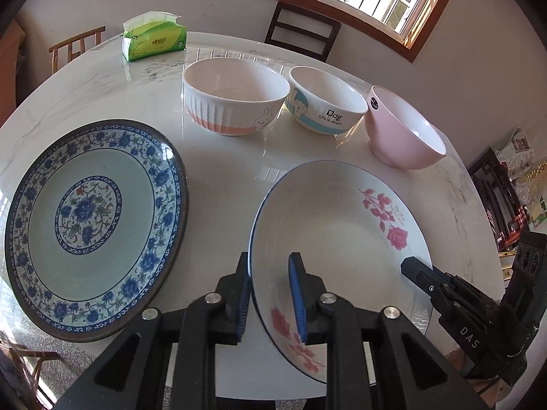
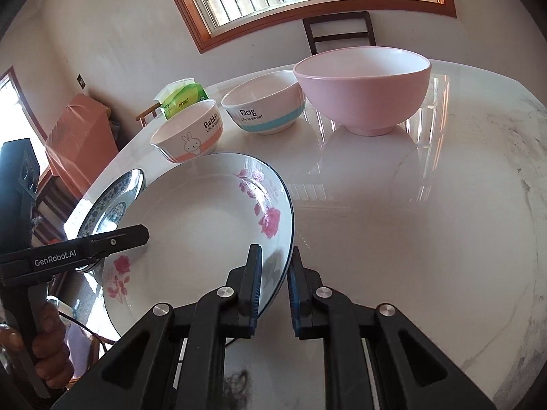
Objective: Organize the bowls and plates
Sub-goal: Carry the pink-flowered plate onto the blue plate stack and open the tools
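Observation:
A white plate with pink roses (image 1: 342, 225) (image 2: 205, 225) lies on the marble table. My left gripper (image 1: 270, 294) straddles its left rim, fingers a little apart, one under and one over the rim. My right gripper (image 2: 275, 280) straddles its right rim the same way. Each gripper shows in the other view (image 1: 444, 290) (image 2: 85, 246). A blue-flowered plate (image 1: 92, 229) (image 2: 109, 205) lies left of it. Behind stand a rabbit bowl (image 1: 236, 99) (image 2: 191, 136), a dog bowl (image 1: 324, 102) (image 2: 266, 102) and a pink bowl (image 1: 407, 130) (image 2: 365, 85).
A green tissue pack (image 1: 154, 37) (image 2: 183, 99) stands at the far left of the table (image 1: 232, 171). Chairs (image 1: 301, 30) stand around it. The table edge runs close on the right in the left wrist view.

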Demonstrator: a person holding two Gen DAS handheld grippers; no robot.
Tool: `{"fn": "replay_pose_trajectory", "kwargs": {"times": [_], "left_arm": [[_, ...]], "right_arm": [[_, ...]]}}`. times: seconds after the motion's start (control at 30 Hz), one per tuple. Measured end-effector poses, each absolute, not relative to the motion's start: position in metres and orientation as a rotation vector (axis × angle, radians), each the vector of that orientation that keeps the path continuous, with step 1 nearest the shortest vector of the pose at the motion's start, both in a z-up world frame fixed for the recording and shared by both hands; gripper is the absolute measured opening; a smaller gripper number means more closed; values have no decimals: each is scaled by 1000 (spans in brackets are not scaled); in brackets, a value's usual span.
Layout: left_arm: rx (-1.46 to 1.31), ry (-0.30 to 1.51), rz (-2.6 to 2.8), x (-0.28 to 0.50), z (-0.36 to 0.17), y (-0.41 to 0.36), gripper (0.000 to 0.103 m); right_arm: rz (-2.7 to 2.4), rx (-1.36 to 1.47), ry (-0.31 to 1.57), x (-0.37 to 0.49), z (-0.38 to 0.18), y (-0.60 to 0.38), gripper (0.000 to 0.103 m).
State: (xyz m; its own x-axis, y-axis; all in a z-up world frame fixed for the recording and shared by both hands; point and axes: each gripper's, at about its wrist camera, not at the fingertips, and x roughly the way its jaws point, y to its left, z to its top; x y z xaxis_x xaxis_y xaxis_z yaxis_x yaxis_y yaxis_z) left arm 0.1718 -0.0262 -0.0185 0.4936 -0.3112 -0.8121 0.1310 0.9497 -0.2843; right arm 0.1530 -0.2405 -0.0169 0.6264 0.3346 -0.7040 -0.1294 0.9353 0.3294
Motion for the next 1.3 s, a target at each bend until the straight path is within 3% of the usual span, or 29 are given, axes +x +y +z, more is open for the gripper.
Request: {"fn": "replay_pose_trajectory", "kwargs": {"times": [0.57, 1.3], "left_arm": [[-337, 962, -144, 131, 3, 73, 22], [-435, 906, -11, 143, 5, 162, 22]], "right_arm": [[416, 152, 834, 142, 10, -154, 14], [528, 22, 846, 186, 7, -63, 14]]}}
